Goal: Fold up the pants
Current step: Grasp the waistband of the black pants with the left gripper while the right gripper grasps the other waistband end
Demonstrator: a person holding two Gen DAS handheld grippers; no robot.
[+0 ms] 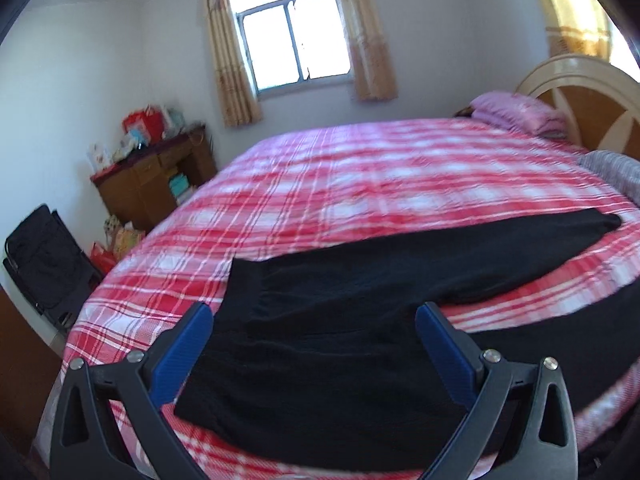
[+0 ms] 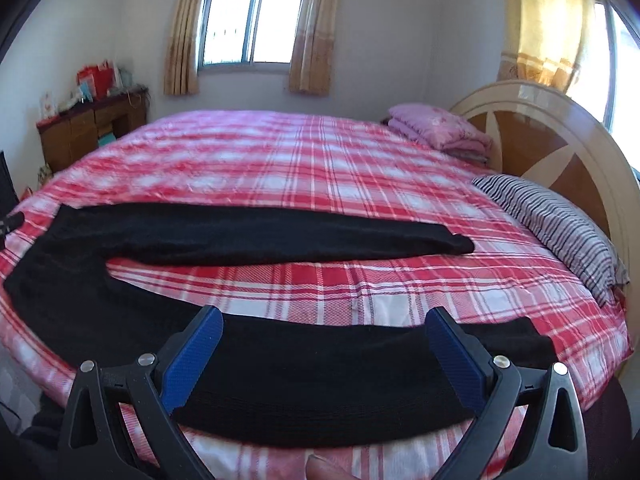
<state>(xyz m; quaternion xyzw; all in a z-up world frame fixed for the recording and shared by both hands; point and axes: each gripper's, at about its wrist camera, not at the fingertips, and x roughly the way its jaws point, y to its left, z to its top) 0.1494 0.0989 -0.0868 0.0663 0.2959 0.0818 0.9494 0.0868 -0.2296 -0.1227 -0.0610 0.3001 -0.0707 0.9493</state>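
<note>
Across the near half of the bed lie the black pants, spread flat on the red-and-white plaid cover with their two legs splayed apart in a V. Their waistband end sits towards the foot of the bed, directly ahead of the left tool, whose blue-padded fingers stand wide apart on either side of the waist area, holding nothing; whether the pads touch the cloth cannot be told. One leg runs away to the right towards the headboard, its cuff resting on the plaid.

From the right wrist view, the right tool is likewise spread wide and empty, hovering over the nearer leg of the pants, which runs along the near edge of the bed. The farther leg lies beyond a strip of bare plaid, its cuff pointing to the headboard. A striped pillow rests against that headboard, and a folded pink blanket sits in the far corner. A wooden cabinet piled with red bags stands by the far wall, beside the curtained window.
</note>
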